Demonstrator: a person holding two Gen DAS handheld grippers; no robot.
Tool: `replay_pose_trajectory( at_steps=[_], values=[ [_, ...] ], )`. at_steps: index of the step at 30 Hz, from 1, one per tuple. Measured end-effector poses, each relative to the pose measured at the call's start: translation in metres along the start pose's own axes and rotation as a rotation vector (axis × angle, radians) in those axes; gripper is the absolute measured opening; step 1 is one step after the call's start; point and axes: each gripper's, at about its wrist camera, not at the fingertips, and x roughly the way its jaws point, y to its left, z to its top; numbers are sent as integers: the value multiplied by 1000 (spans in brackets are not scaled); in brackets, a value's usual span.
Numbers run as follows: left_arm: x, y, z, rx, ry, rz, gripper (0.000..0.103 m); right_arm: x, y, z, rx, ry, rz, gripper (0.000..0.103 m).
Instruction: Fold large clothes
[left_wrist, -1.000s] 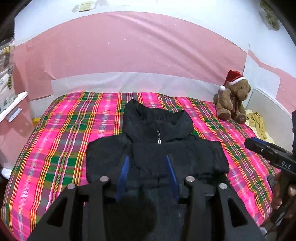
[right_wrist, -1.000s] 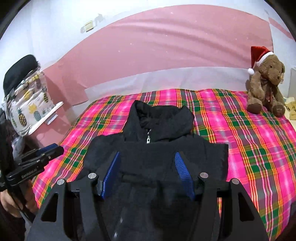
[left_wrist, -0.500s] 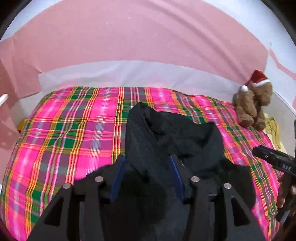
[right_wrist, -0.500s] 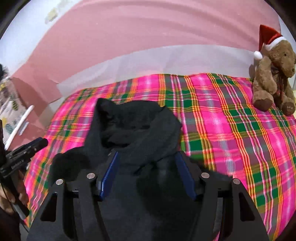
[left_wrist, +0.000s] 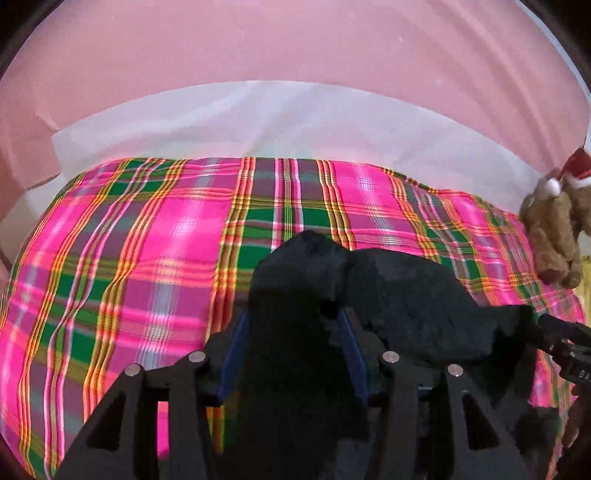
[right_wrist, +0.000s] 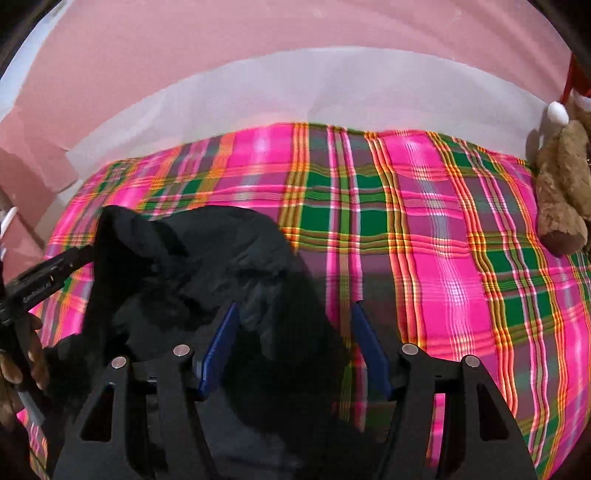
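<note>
A black padded jacket (left_wrist: 406, 302) lies on the bed's plaid cover (left_wrist: 147, 258), its near part lifted and doubled over towards the collar (right_wrist: 110, 229). My left gripper (left_wrist: 291, 314) has a dark bunch of that fabric filling the space between its blue pads. My right gripper (right_wrist: 294, 304) holds another bunch of the jacket (right_wrist: 184, 266), mostly against its left pad. Each gripper's tip also shows in the other's view, the right gripper (left_wrist: 546, 321) at the jacket's right side and the left gripper (right_wrist: 77, 256) at its left side.
A brown teddy bear (right_wrist: 561, 192) in a red Santa hat (left_wrist: 576, 166) sits at the bed's far right corner. A pink and white wall rises behind the bed. A hand (right_wrist: 22, 369) grips the left tool at the lower left. Bare plaid cover (right_wrist: 443, 240) stretches right of the jacket.
Both grippers have travelled forward and down over the bed, carrying the jacket's near part up over its body towards the collar. The flat jacket is now a bunched heap.
</note>
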Motion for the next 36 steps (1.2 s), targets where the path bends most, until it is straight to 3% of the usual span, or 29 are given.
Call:
replay_pose_trajectory(
  at_steps=[3, 4, 5, 6, 8, 16, 23, 30, 36],
  values=[
    [33, -7, 3, 39, 52, 59, 49, 24, -2, 5, 9, 69, -39, 63],
    [42, -6, 2, 35, 70, 54, 34, 33, -2, 4, 1, 107, -51, 60],
    [47, -5, 0, 31, 87, 66, 13, 36, 0, 4, -12, 115, -49, 38],
    [52, -3, -3, 24, 106, 89, 8, 35, 1, 5, -18, 111, -37, 23],
    [49, 4, -4, 7, 86, 71, 4, 28, 5, 4, -19, 91, -32, 11],
    [-37, 32, -21, -51, -84, 20, 3, -34, 10, -18, -23, -84, 32, 8],
    [-123, 53, -58, -94, -191, -106, 3, -111, 19, -60, -15, -229, 109, 7],
    [-170, 64, -126, -105, -184, -153, 3, -151, 18, -132, 23, -255, 174, 7],
    [-186, 72, -184, -124, -119, -147, 9, -147, 14, -191, 57, -184, 200, 8]
  ],
)
